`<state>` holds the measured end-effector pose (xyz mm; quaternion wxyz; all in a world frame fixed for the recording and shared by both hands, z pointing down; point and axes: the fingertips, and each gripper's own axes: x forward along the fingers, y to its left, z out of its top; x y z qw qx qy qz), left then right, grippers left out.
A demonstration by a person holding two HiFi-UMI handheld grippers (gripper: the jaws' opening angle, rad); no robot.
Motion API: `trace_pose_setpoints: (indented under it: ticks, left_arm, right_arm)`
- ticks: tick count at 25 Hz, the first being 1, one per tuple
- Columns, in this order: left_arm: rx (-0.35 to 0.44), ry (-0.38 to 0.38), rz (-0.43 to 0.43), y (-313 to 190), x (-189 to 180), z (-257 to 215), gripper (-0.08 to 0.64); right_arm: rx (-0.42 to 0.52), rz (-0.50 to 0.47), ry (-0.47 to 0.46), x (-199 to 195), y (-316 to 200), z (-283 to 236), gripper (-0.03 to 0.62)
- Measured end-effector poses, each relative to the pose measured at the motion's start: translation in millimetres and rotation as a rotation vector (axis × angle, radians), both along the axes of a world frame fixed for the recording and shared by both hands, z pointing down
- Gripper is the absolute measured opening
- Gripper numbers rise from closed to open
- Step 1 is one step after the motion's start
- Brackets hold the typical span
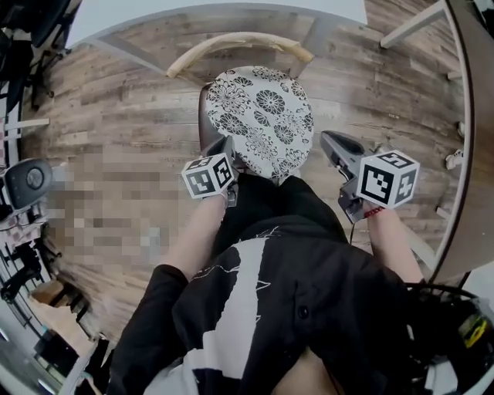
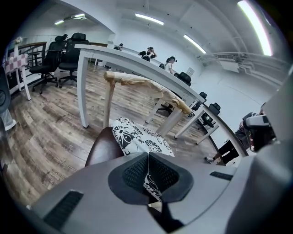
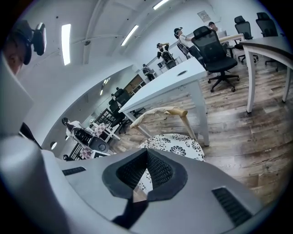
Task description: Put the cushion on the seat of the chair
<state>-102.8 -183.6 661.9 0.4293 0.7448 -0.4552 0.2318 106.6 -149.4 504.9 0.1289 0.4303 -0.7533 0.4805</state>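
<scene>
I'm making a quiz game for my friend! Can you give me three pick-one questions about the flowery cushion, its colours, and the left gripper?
1. Where is the cushion? A on the floor; B over the chair seat; C on the white table.
2. Its colours? A red; B black and white; C blue.
3. The left gripper is: A open; B shut on the backrest; C shut on the cushion.
Answers: 1 B, brown seat peeks out beneath it; 2 B, black flowers on white; 3 C, fabric pinched between its jaws.

White desk point(image 1: 216, 14) dead ahead over wood-plank floor point(image 1: 116, 116); black office chairs point(image 2: 68, 55) far left, ceiling lights point(image 2: 149, 19) on.
</scene>
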Motion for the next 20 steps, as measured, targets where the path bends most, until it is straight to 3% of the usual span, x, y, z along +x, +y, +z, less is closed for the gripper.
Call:
trace_pose_setpoints:
  ticks: [6, 13, 20]
  left_arm:
    - [-0.024, 0.005, 0.06, -11, -11, 10, 0.011]
    - [0.01, -0.012, 0.152, -18, -16, 15, 0.011]
    - [-0.028, -0.002, 0.235, -16, -36, 36, 0.011]
  right_arm:
    - [-0.052, 0.016, -0.027, -31, -7, 21, 0.015]
    - [-0.098, 0.059, -0.053, -52, -10, 45, 0.015]
    - [-0.132, 0.12, -0.07, -82, -10, 74, 0.015]
